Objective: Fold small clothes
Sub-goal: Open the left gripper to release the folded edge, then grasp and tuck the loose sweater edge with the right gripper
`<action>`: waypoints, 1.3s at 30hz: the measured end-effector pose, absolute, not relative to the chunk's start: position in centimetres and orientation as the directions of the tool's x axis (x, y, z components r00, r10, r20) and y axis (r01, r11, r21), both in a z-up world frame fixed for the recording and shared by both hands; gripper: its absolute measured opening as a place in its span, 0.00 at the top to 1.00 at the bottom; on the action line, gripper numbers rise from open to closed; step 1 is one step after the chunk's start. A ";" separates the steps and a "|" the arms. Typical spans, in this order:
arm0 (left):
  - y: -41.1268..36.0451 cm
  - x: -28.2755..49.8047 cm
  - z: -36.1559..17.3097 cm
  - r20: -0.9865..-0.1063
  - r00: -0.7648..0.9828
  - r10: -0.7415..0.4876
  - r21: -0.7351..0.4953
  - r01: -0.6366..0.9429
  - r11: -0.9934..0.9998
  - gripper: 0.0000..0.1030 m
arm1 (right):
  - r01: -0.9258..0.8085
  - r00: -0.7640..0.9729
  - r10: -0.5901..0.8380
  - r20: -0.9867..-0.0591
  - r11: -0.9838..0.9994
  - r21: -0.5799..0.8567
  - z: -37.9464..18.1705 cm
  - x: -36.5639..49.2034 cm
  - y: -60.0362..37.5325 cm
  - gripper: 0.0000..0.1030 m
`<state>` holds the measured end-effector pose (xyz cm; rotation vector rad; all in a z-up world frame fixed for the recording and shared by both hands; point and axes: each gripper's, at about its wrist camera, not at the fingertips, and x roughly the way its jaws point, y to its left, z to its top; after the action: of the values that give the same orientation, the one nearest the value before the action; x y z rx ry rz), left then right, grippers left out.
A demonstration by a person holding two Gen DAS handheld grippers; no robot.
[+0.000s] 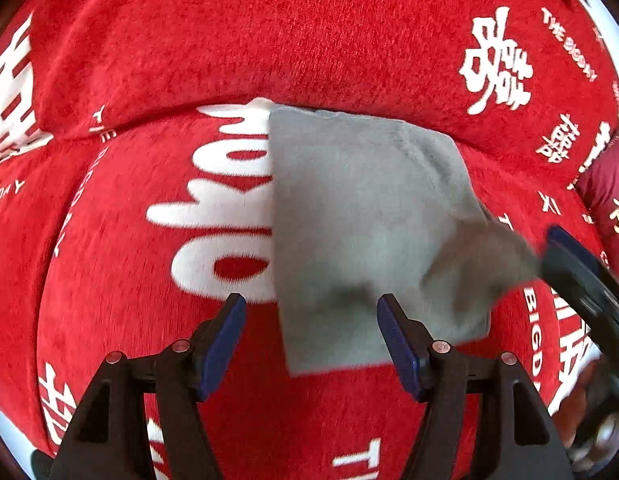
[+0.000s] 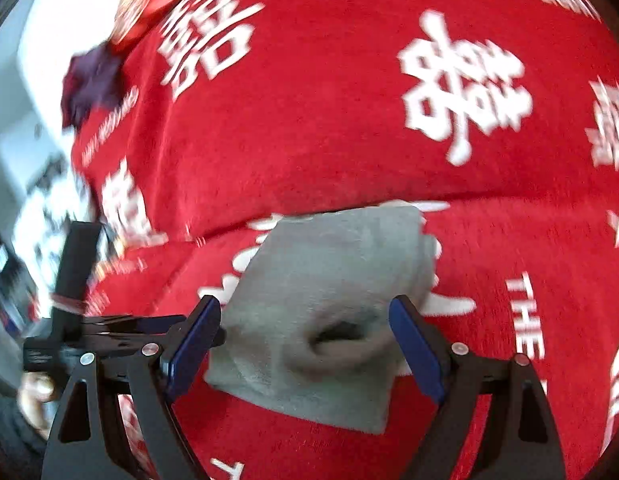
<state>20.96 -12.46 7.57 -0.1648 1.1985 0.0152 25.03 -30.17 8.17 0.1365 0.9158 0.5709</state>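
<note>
A folded grey cloth (image 1: 361, 232) lies flat on a red blanket (image 1: 317, 40) printed with white characters and letters. It sits just below the crease where the blanket's upper fold meets the lower one. In the left wrist view the cloth fills the centre and runs towards 3 o'clock, where one corner looks lifted and blurred next to the other tool.

The left gripper (image 1: 311, 320) hangs above the cloth's near edge with its blue pads apart. Its left pad is over bare blanket and its right pad is over the grey fabric. Nothing is pinched between them.

The right gripper (image 2: 305, 328) also stands wide open and holds nothing. In its own view the cloth (image 2: 329, 280) lies between and beyond the two pads, with a small puckered dent in the fabric near the centre. The left tool shows at 9 o'clock in that view, blurred.

A dark purple piece of fabric (image 2: 91, 80) sits at the blanket's edge at about 10 o'clock in the right wrist view.
</note>
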 end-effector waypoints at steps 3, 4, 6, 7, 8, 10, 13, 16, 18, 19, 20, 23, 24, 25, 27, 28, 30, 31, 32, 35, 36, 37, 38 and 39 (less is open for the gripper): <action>-13.7 18.7 6.0 -0.933 0.359 -0.024 -0.027 -0.004 1.000 0.33 | -0.403 0.428 0.461 -0.777 0.867 0.292 6.7 25.3 -29.0 0.14; -14.3 18.4 5.4 -0.932 0.362 0.011 0.020 0.020 1.000 0.33 | -0.391 0.409 0.454 -0.792 0.871 0.297 6.1 25.4 -29.2 0.14; -15.1 18.2 4.2 -0.932 0.361 0.030 0.050 0.046 0.998 0.33 | -0.356 0.374 0.413 -0.831 0.891 0.282 4.9 26.1 -29.4 0.17; -15.2 18.3 3.8 -0.934 0.357 0.026 0.046 0.048 0.998 0.33 | -0.350 0.357 0.410 -0.839 0.892 0.287 4.4 26.3 -29.6 0.23; -15.3 18.5 3.3 -0.935 0.354 0.025 0.042 0.042 0.998 0.33 | -0.354 0.334 0.433 -0.837 0.881 0.314 4.2 26.5 -29.7 0.27; -15.1 19.3 2.6 -0.936 0.350 0.040 0.047 0.013 0.999 0.33 | -0.363 0.279 0.505 -0.817 0.843 0.397 3.8 26.7 -30.0 0.46; -13.9 20.1 1.9 -0.941 0.338 0.013 0.004 -0.028 1.000 0.33 | -0.368 0.255 0.489 -0.834 0.847 0.384 3.5 27.1 -29.9 0.51; -13.1 19.4 2.2 -0.933 0.359 -0.004 -0.017 -0.034 0.999 0.33 | -0.376 0.249 0.504 -0.827 0.837 0.397 4.1 26.9 -30.3 0.50; -12.7 18.9 1.9 -0.933 0.359 -0.001 -0.014 -0.034 0.999 0.33 | -0.383 0.261 0.516 -0.815 0.831 0.403 4.7 26.8 -30.6 0.49; -12.5 18.6 1.8 -0.933 0.361 0.000 -0.015 -0.037 0.999 0.33 | -0.382 0.271 0.505 -0.820 0.838 0.390 5.0 26.9 -30.7 0.47; -12.2 18.3 1.9 -0.931 0.365 -0.007 -0.022 -0.038 0.999 0.33 | -0.379 0.281 0.493 -0.824 0.845 0.377 5.5 26.9 -30.9 0.45; -11.8 17.7 2.0 -0.929 0.370 -0.022 -0.036 -0.032 0.999 0.33 | -0.404 0.323 0.472 -0.820 0.853 0.331 7.3 26.4 -31.2 0.35; -11.7 17.7 1.9 -0.929 0.369 -0.020 -0.034 -0.030 0.999 0.33 | -0.421 0.340 0.458 -0.821 0.855 0.302 8.0 26.1 -31.3 0.29; -11.7 17.8 1.8 -0.930 0.368 -0.020 -0.034 -0.032 0.999 0.33 | -0.432 0.355 0.445 -0.822 0.858 0.278 8.5 25.9 -31.2 0.25; -11.3 18.0 1.6 -0.930 0.366 -0.032 -0.056 -0.054 0.997 0.33 | -0.446 0.377 0.424 -0.824 0.862 0.240 9.1 25.7 -30.8 0.24; -11.2 18.1 1.6 -0.929 0.369 -0.035 -0.063 -0.064 0.996 0.33 | -0.451 0.376 0.424 -0.824 0.860 0.237 9.2 25.8 -30.5 0.24; -11.3 18.6 1.6 -0.930 0.367 -0.033 -0.064 -0.073 0.995 0.33 | -0.463 0.327 0.436 -0.839 0.847 0.260 8.3 26.2 -29.0 0.24; -11.3 18.8 1.6 -0.932 0.362 -0.029 -0.058 -0.069 0.996 0.33 | -0.475 0.296 0.443 -0.846 0.837 0.272 7.5 26.4 -28.3 0.24; -11.3 19.0 1.6 -0.932 0.361 -0.027 -0.054 -0.064 0.997 0.33 | -0.481 0.271 0.441 -0.856 0.832 0.276 6.7 26.7 -27.6 0.24; -9.6 19.0 2.1 -0.927 0.368 -0.070 -0.119 -0.111 0.987 0.34 | -0.456 0.185 0.400 -0.898 0.844 0.282 3.4 27.3 -26.4 0.59; -9.0 18.7 2.3 -0.921 0.380 -0.090 -0.149 -0.130 0.980 0.39 | -0.446 0.165 0.407 -0.899 0.843 0.300 3.0 27.3 -26.6 0.74; -8.3 18.3 2.7 -0.912 0.397 -0.108 -0.181 -0.150 0.972 0.40 | -0.434 0.171 0.441 -0.881 0.837 0.334 3.2 26.9 -27.1 0.81; -7.6 17.9 2.9 -0.905 0.408 -0.122 -0.205 -0.167 0.964 0.40 | -0.442 0.187 0.466 -0.865 0.826 0.350 3.6 26.4 -27.4 0.84; -6.8 17.5 2.9 -0.900 0.412 -0.141 -0.237 -0.194 0.952 0.40 | -0.453 0.205 0.491 -0.847 0.815 0.362 4.2 25.8 -27.8 0.85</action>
<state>17.46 -6.80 2.91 -0.3279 1.1521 0.0342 25.85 -27.85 4.17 0.0370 1.1956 0.6578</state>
